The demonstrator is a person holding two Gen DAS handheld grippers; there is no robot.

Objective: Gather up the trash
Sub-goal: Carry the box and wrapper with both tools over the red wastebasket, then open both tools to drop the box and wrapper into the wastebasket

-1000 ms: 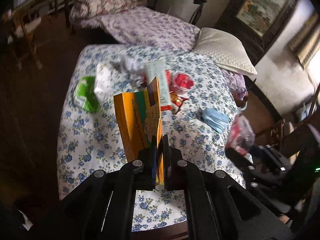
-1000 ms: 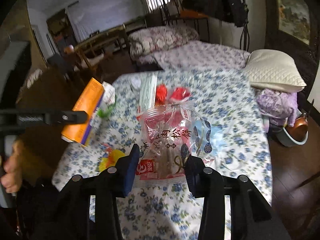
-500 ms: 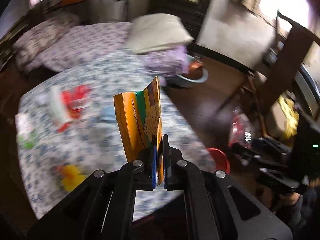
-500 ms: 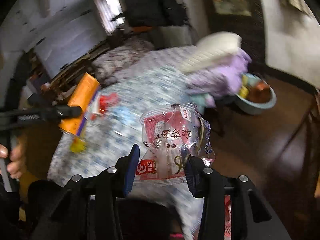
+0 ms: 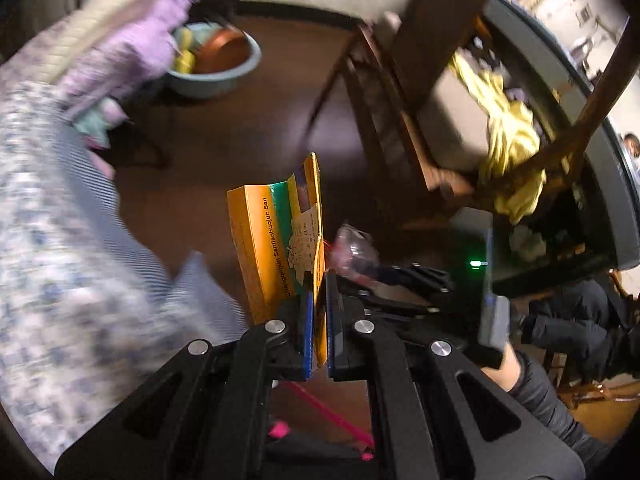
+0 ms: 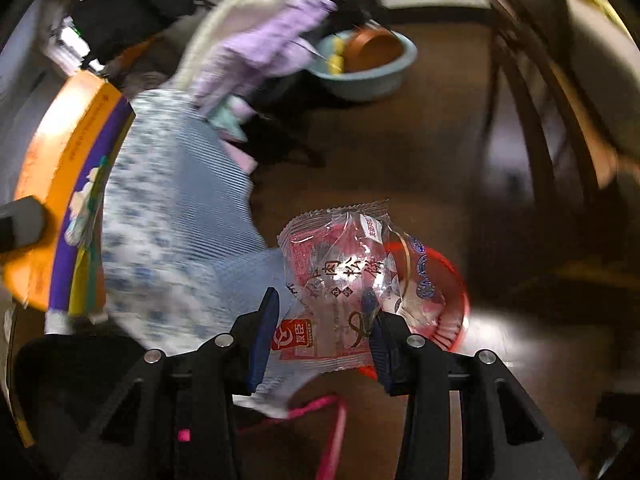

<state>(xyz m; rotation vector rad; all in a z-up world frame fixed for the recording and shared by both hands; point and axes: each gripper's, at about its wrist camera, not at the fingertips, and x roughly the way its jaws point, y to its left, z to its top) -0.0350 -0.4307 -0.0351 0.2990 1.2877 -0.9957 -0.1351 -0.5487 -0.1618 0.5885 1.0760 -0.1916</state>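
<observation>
My left gripper [image 5: 318, 320] is shut on a flattened orange and green carton [image 5: 276, 236] and holds it upright over the dark floor, right of the bed's corner. The carton also shows at the left of the right wrist view [image 6: 60, 200]. My right gripper [image 6: 320, 328] is shut on a clear red-printed snack wrapper [image 6: 344, 276], held above a red basket [image 6: 448, 300] on the floor. The wrapper [image 5: 352, 248] and the right gripper show just right of the carton in the left wrist view.
The floral bedsheet corner [image 6: 168, 216] hangs at the left. A light blue basin [image 6: 368, 68] with a copper bowl sits on the floor beyond. A dark wooden chair [image 5: 404, 92] stands at the right, with yellow cloth [image 5: 508, 132] behind it. A pink cord [image 6: 332, 432] lies below.
Both grippers have swung right, away from the bed top, and now hang over the floor. The red basket has come into view under the wrapper. Both keep their hold.
</observation>
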